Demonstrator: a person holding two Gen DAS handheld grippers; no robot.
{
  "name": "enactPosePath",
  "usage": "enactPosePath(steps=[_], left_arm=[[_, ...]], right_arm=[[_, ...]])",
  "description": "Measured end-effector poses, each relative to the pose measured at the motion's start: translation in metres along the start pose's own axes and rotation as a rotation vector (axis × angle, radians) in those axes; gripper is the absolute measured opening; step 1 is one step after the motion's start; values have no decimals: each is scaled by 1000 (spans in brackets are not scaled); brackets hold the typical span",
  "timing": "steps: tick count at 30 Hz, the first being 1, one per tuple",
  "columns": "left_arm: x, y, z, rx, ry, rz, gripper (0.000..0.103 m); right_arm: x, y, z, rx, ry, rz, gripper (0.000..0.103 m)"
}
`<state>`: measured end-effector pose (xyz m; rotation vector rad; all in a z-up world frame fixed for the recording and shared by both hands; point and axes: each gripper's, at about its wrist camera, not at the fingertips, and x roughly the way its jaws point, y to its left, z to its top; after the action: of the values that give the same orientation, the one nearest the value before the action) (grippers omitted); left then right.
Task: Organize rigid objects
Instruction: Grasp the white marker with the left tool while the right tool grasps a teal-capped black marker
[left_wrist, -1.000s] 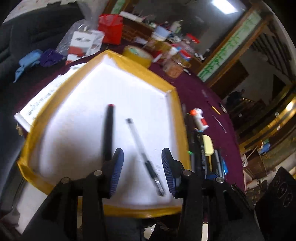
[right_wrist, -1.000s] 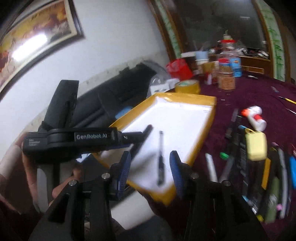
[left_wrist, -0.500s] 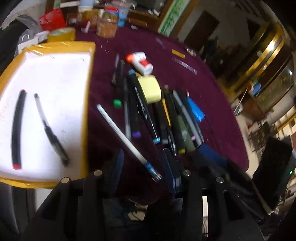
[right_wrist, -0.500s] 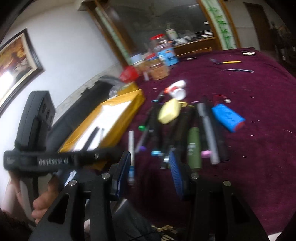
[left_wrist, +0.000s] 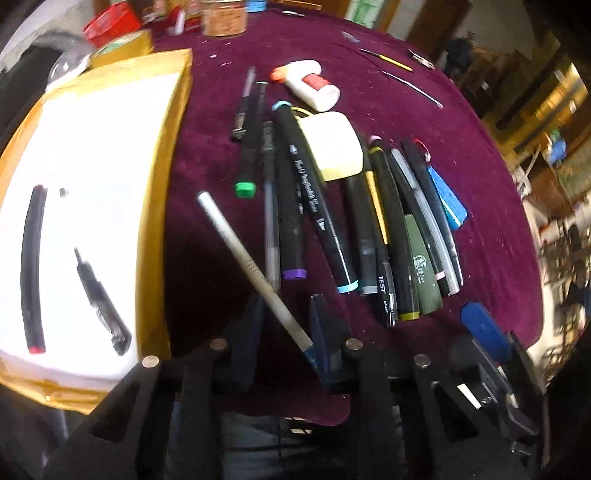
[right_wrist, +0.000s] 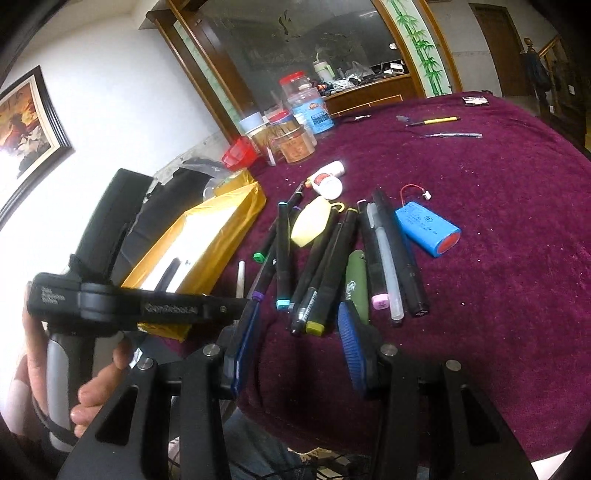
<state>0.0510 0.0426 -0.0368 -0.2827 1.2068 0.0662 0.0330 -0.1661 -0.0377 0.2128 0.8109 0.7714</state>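
A white pen (left_wrist: 240, 254) lies slantwise on the maroon cloth, its near end between the fingers of my left gripper (left_wrist: 286, 321). The jaws are closing, and a gap still shows on the pen's left side. To the left sits a yellow-rimmed white tray (left_wrist: 159, 221) holding a black marker (left_wrist: 31, 266) and a black pen (left_wrist: 99, 295). A pile of markers and pens (left_wrist: 325, 221) lies just beyond. My right gripper (right_wrist: 299, 339) hangs open over the near ends of those markers (right_wrist: 321, 280), with nothing between its fingers. A hand (right_wrist: 92, 387) holds the left gripper's handle.
A pale yellow block (left_wrist: 332, 144), a white glue bottle (left_wrist: 310, 85) and a blue battery pack (right_wrist: 424, 229) lie among or beside the pens. Jars (right_wrist: 295, 144), a red basket (right_wrist: 240, 155) and a tape roll (left_wrist: 122, 44) stand at the back. The table edge (right_wrist: 443, 417) is close.
Both views swung from the tray over to the pile of pens. The left gripper came down around the white pen's near end and its jaws narrowed. The right jaws kept their width.
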Motion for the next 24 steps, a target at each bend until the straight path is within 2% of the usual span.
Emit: enactPosePath(steps=[3, 6, 9, 11, 16, 24], left_arm=[[0, -2, -2, 12, 4, 22, 24], [5, -9, -1, 40, 6, 76, 24], [14, -9, 5, 26, 13, 83, 23], [13, -5, 5, 22, 16, 85, 14], [2, 12, -3, -1, -21, 11, 5], [-20, 42, -16, -87, -95, -192, 5]], right_arm=[[3, 0, -3, 6, 12, 7, 39], [3, 3, -2, -2, 13, 10, 39], [0, 4, -1, -10, -1, -3, 39], [-1, 4, -1, -2, -1, -2, 39], [2, 7, -1, -4, 9, -2, 39], [15, 20, 10, -23, 28, 18, 39]])
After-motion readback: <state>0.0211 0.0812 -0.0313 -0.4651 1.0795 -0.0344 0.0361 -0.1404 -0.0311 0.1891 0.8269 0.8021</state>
